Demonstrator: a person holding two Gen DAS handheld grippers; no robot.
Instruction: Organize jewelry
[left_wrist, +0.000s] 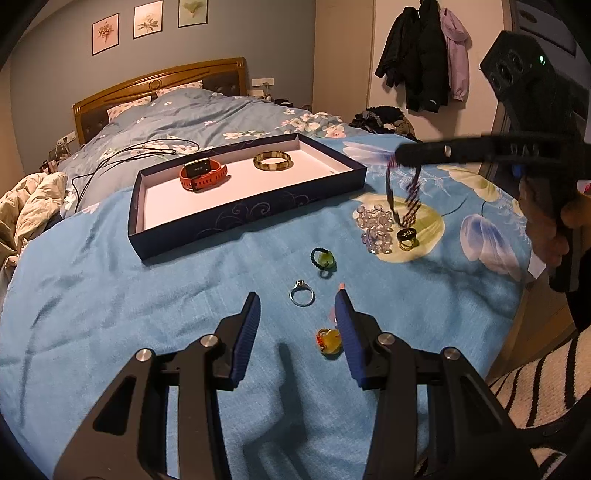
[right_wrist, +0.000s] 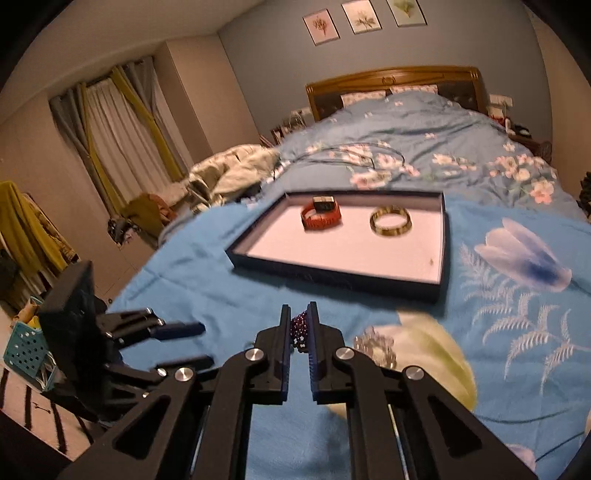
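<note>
Currently your right gripper is clenched on a dark purple beaded bracelet, pinched between its blue pads near the tips; seen from the left wrist, the strand dangles below those jaws, blurred, over a cluster of clear beads and a dark ring. Ahead of the right jaws lies the navy tray, holding an orange watch and a yellow-green bangle. Your left gripper is released, grasping nothing. A silver ring rests on the blue bedspread between its fingertips; an amber ring sits just inside its right pad.
</note>
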